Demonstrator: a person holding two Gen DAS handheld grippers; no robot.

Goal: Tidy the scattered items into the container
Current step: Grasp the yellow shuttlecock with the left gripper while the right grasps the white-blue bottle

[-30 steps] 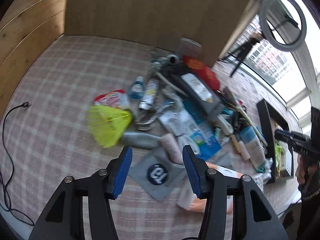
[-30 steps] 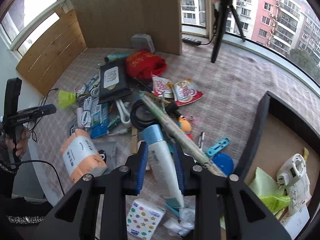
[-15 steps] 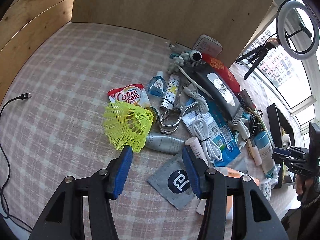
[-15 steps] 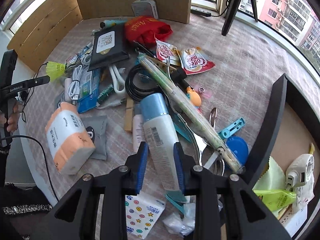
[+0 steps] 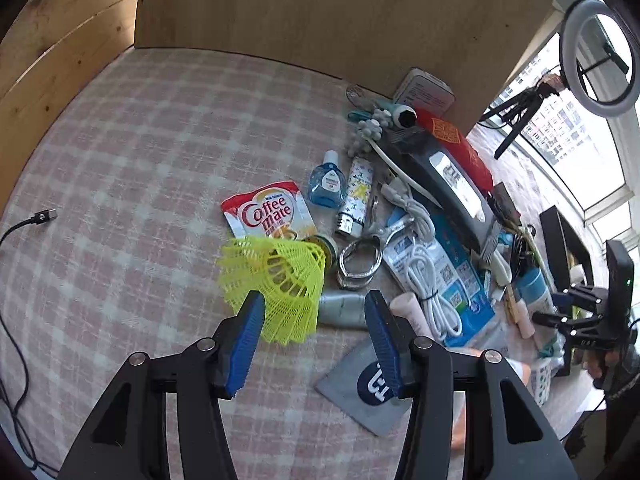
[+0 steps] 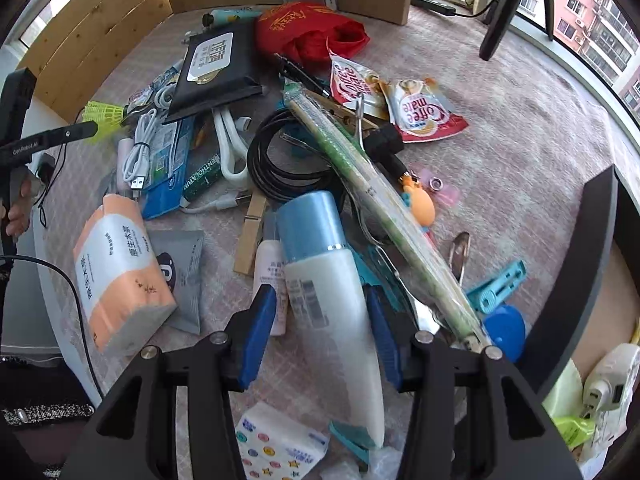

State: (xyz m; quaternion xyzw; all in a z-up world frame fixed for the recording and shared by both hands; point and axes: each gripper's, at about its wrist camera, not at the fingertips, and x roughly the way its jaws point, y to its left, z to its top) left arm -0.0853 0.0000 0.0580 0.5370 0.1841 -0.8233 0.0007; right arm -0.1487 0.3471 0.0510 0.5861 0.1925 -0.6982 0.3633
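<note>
In the left wrist view my left gripper (image 5: 316,340) is open, hanging just above the near rim of a yellow shuttlecock (image 5: 276,280) on the checked cloth. Nothing sits between its blue pads (image 5: 246,344). A white tube with a blue cap (image 6: 324,280) lies lengthwise between the jaws of my right gripper (image 6: 320,332). Those jaws are opening, and a gap shows on each side of the tube. The black container (image 6: 592,248) stands at the right, with a white device (image 6: 612,380) and yellow-green cloth inside.
A dense pile covers the cloth: Coffee mate sachets (image 5: 268,212), black pouch (image 6: 220,64), red bag (image 6: 312,32), coiled black cable (image 6: 280,160), tissue pack (image 6: 116,276), grey sachet (image 5: 368,384), white USB cable (image 5: 428,280). Wooden walls stand behind. A person's hand (image 6: 18,208) grips the left gripper's handle.
The left gripper came closer to the shuttlecock. The right gripper sank toward the pile, and its jaws spread apart off the white tube they had been clamping.
</note>
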